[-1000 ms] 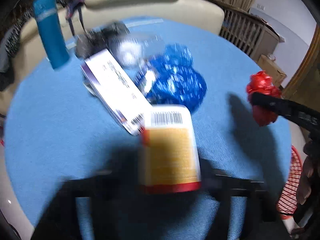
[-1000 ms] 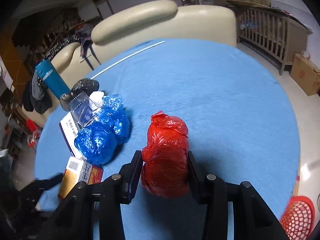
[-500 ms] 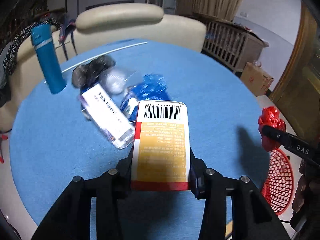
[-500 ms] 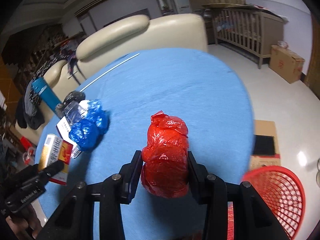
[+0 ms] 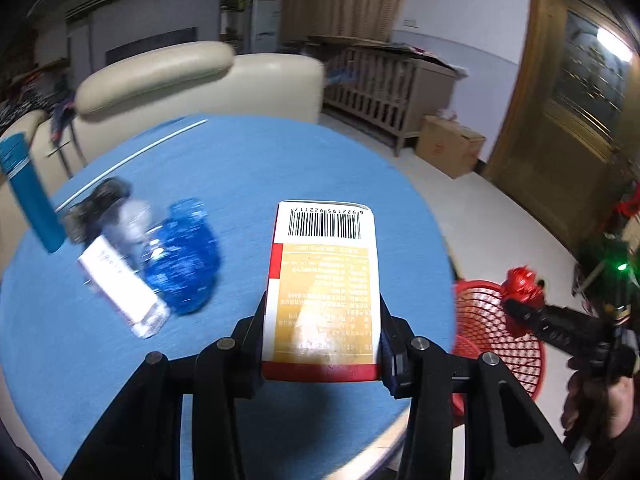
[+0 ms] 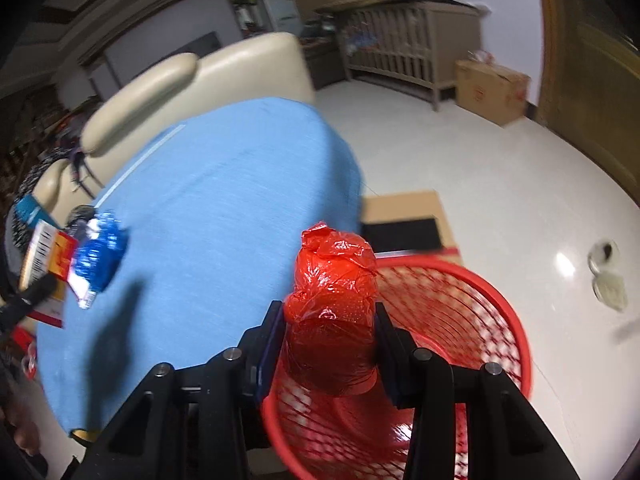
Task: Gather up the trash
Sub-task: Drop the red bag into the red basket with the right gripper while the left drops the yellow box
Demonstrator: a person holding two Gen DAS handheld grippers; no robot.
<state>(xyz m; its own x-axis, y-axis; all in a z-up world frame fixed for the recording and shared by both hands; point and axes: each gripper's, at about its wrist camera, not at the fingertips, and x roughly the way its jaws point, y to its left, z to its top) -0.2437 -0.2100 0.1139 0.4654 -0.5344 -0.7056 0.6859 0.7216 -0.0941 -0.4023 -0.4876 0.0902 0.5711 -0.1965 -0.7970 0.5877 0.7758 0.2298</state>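
Note:
My left gripper [image 5: 322, 320] is shut on a yellow and red carton [image 5: 322, 284] with a barcode, held above the blue table [image 5: 248, 168]. My right gripper [image 6: 330, 320] is shut on a red plastic bag [image 6: 334, 300] and holds it over the red mesh basket [image 6: 460, 320] on the floor beside the table. In the left wrist view the right gripper [image 5: 520, 300] with the red bag [image 5: 522, 282] hangs over the basket [image 5: 480, 308]. A blue crumpled bag [image 5: 184, 264], a white box [image 5: 120, 284] and a clear plastic piece [image 5: 132, 224] lie on the table's left.
A blue bottle [image 5: 30, 192] stands at the table's left edge, beside a dark object [image 5: 100, 200]. A cream sofa [image 5: 192, 76] is behind the table. A cardboard sheet [image 6: 408, 216] lies on the floor by the basket. A crib [image 5: 384, 84] and cardboard box [image 5: 448, 144] stand further off.
The right gripper carried the red bag off the table to the right, over the red basket. The left gripper lifted the carton and swung rightward toward the table edge.

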